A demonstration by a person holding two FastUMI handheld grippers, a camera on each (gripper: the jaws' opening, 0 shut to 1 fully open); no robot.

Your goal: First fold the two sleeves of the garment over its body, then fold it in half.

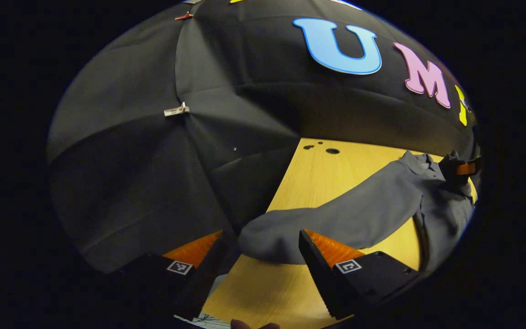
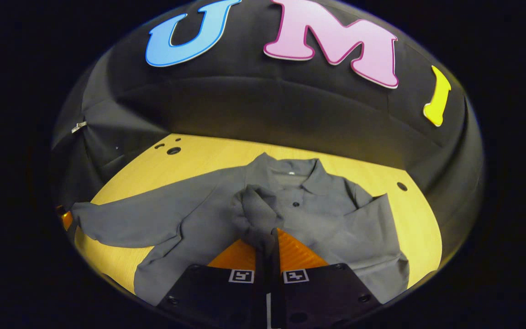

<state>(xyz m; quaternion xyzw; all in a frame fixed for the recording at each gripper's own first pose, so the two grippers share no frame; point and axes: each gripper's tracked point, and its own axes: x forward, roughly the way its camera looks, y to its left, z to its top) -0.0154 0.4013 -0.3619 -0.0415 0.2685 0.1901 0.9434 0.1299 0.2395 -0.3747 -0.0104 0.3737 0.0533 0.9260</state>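
Ahead of both grippers, a wooden table spreads beneath the black cloth wall of the booth, with a few round holes near its far edge. Across the tabletop lies a grey collared shirt, front up, collar toward the wall, a small button showing below the collar.

Just beyond the right gripper, in the right gripper view, one sleeve cuff rises in a bunched fold over the shirt's chest; the two fingers stand pressed together with that cloth pinched between them. Off to that gripper's left, the other sleeve stretches flat toward the table's edge, well apart from the shirt's body.

Between the spread fingers of the left gripper, in the left gripper view, the end of that outstretched sleeve rests on the wood, the jaws wide apart and holding nothing. Farther off to its right, the right gripper shows above the shirt's collar area. A metal clip pins the cloth wall up and to the left gripper's left.
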